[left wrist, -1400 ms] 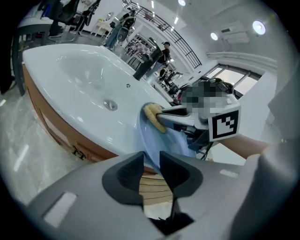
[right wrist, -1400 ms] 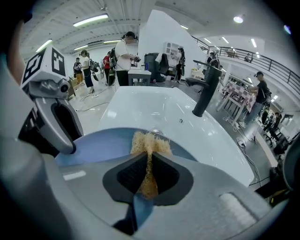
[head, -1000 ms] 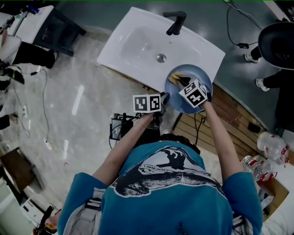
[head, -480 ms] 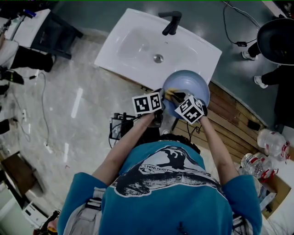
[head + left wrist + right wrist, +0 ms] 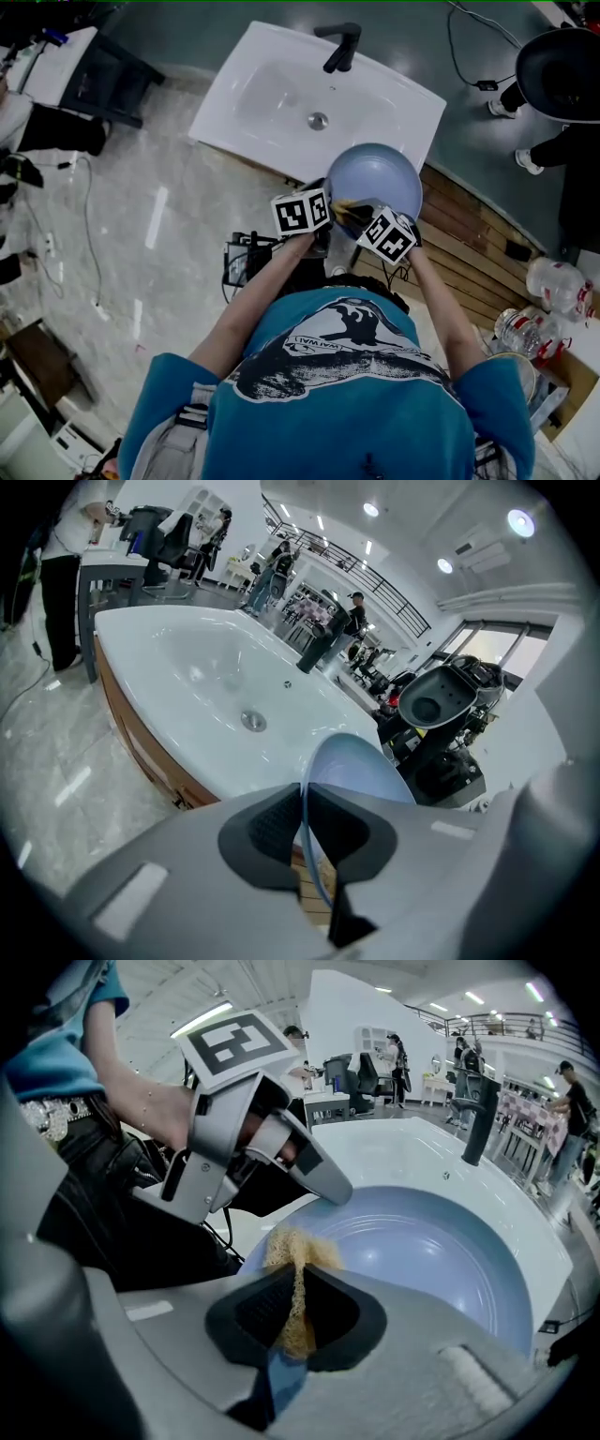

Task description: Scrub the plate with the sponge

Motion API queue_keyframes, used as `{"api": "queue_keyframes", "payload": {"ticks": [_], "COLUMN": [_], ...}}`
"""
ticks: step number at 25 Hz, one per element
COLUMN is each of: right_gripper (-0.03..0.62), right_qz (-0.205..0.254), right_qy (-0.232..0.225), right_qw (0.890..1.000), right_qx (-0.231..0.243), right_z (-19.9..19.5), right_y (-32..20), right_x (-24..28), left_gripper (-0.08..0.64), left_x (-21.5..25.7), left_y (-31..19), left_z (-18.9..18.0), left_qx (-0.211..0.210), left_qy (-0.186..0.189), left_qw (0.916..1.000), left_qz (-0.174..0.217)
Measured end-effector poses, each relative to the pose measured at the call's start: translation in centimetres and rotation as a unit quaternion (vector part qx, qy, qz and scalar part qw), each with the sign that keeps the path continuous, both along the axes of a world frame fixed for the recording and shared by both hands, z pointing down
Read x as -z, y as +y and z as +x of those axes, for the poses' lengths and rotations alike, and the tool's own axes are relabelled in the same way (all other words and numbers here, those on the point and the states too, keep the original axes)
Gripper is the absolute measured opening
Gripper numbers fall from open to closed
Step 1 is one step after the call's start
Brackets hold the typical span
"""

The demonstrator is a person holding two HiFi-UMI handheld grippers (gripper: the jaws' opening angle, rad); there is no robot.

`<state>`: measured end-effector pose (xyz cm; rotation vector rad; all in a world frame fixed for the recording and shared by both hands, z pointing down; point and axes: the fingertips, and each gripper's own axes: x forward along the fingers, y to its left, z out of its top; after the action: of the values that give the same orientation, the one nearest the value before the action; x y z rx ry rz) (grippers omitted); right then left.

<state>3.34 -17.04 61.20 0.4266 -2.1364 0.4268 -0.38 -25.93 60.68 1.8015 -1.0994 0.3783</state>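
The right gripper [image 5: 298, 1302] has moved from the far part of the plate [image 5: 380, 173] to its near-left rim, just beside the left gripper [image 5: 305, 808]. The plate has shifted slightly toward the sink.

The right jaws are clamped narrow on a yellow, coarse, porous sponge [image 5: 293, 1251], which is squeezed flat between the ribbed black pads. The sponge's free end touches the plate's inner face near the rim.

The left jaws are closed narrow on the plate's thin rim and hold it in the air over the sink's near edge. The plate is round, blue-grey and smooth, with concentric rings.

Beyond it, the white rectangular sink [image 5: 272, 84] has a metal drain [image 5: 318, 120] in its basin. A black faucet [image 5: 339, 45] stands at its far rim.
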Motion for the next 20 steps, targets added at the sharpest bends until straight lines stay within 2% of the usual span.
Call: {"api": "queue_keyframes", "payload": {"ticks": [3,5,10,15,20], "right_gripper": [0.030,0.030,0.030,0.030,0.032], "right_qz": [-0.009,-0.001,0.046,0.087,0.098], "right_qy": [-0.023,-0.023,0.013,0.049,0.088], "right_qw": [0.999,0.998,0.993,0.984,0.981], "right_qx": [-0.039,-0.063,-0.104,-0.149,-0.139], "right_z": [0.5,1.5,5.2,8.7,9.7], "right_y": [-0.9,-2.1,-6.4,-11.6,-13.8], "right_x": [0.4,0.6,1.2,1.6,0.7], "left_gripper": [0.040,0.040,0.040,0.041,0.040], "left_x": [0.0,-0.1,0.0,0.2,0.1], "left_y": [0.0,-0.1,-0.1,0.0,-0.5], "left_z": [0.0,0.1,0.0,-0.1,-0.5], "left_qx": [-0.013,-0.017,-0.020,-0.024,-0.013], "left_qy": [-0.009,-0.009,-0.007,-0.006,-0.008], "left_qw": [0.9999,0.9998,0.9998,0.9997,0.9999], "left_qz": [0.005,0.005,0.006,0.006,0.007]}}
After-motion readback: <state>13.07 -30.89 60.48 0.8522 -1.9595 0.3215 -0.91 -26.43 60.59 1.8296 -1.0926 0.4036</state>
